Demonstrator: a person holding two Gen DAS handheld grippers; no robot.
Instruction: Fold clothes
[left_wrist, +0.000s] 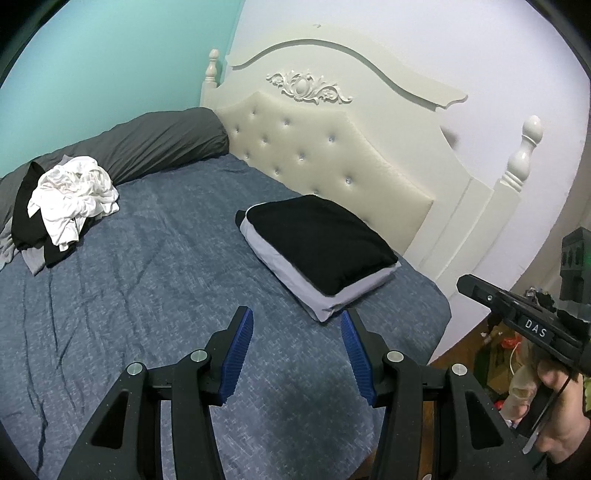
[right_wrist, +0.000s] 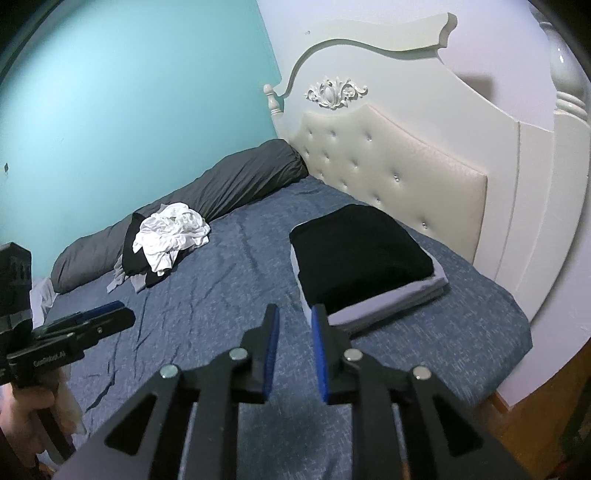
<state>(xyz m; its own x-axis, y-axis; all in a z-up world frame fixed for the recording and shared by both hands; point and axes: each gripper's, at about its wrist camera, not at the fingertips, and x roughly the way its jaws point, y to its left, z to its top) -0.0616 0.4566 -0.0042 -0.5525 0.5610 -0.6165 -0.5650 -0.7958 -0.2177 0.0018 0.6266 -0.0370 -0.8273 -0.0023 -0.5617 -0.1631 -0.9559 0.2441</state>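
A folded stack (left_wrist: 317, 243) (right_wrist: 358, 258), a black garment on top of a pale grey one, lies on the blue bedsheet near the headboard. A loose pile of white, black and grey clothes (left_wrist: 74, 199) (right_wrist: 170, 236) sits at the far left against a long grey pillow. My left gripper (left_wrist: 297, 317) hovers open over bare sheet, just short of the stack's near corner, with nothing between its blue pads. My right gripper (right_wrist: 295, 312) stands a little open, its pads apart and empty, right in front of the stack's near edge. Each gripper also shows at the edge of the other's view.
The blue sheet (left_wrist: 155, 280) is wrinkled between pile and stack. The long grey pillow (left_wrist: 159, 144) lies along the teal wall. A white tufted headboard (left_wrist: 332, 147) stands behind the stack. Past the bed's right edge is wooden floor with clutter (left_wrist: 498, 350).
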